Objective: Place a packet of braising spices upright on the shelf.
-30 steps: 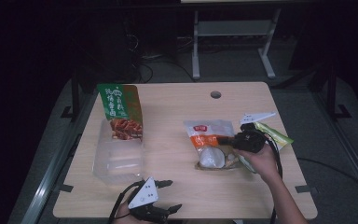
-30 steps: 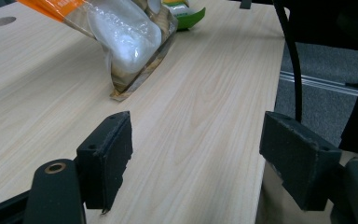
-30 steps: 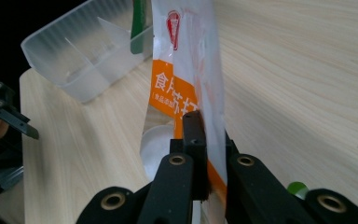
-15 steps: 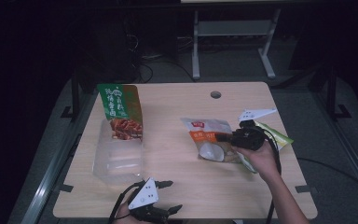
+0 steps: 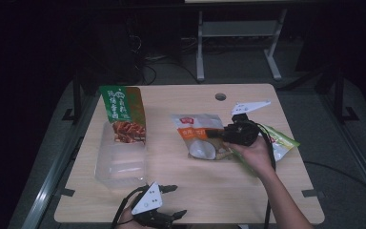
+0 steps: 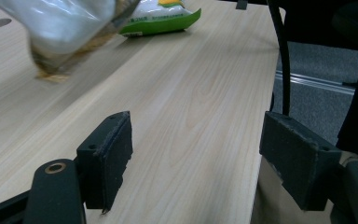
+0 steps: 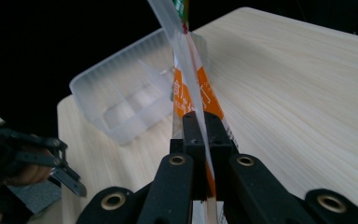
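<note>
My pale wooden tabletop (image 5: 190,191) has a round cable hole (image 5: 220,97) near its far edge at one o'clock. Grey floor (image 5: 324,114) surrounds it. At twelve o'clock a white metal stand (image 5: 238,33) sits in a dark, dimly lit room.

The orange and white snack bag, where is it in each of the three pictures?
High view: the orange and white snack bag lies mid-table, its right edge in the right gripper.
Left gripper view: blurred bag at top left.
Right gripper view: seen edge-on, rising from the shut jaws.
Shared landmark: the wooden table.
</note>
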A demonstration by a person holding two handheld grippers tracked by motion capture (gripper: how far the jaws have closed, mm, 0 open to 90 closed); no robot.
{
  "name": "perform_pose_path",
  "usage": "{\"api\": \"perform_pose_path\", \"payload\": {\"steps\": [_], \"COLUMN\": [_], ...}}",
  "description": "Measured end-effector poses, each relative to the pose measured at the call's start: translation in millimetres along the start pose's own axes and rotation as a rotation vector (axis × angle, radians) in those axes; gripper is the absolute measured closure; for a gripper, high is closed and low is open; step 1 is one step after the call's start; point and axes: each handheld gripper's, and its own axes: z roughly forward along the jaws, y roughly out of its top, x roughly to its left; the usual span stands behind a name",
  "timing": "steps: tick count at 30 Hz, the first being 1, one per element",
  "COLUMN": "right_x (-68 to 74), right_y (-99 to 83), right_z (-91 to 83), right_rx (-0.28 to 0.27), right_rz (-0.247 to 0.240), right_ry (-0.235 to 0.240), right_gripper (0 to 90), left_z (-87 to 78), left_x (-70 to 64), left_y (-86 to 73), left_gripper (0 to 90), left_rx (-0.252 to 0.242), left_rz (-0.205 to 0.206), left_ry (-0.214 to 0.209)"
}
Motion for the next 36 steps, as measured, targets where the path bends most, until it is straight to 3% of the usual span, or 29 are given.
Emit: {"api": "perform_pose_path", "payload": {"steps": [10, 21, 36], "right_x": [18.4, 33.2, 41.7], "right_y": [29.6, 55.1, 70.7], "right_z": [25.0, 43.5, 62.0], "right_rx": [-0.012, -0.019, -0.022], "right_rz": [-0.026, -0.067, -0.076], "right_ry": [0.074, 0.099, 0.117], "right_gripper": [90.0, 90.0, 90.0], "left_z": [-1.3, -3.8, -4.9], "left_x": [-0.1, 2.3, 3.4], "left_y": [0.2, 0.4, 0.3], "left_gripper": [25.2, 25.3, 25.2], "left_rx": [-0.007, -0.018, -0.013], "left_rz": [-0.006, -0.021, -0.016], "left_ry": [0.003, 0.001, 0.005]}}
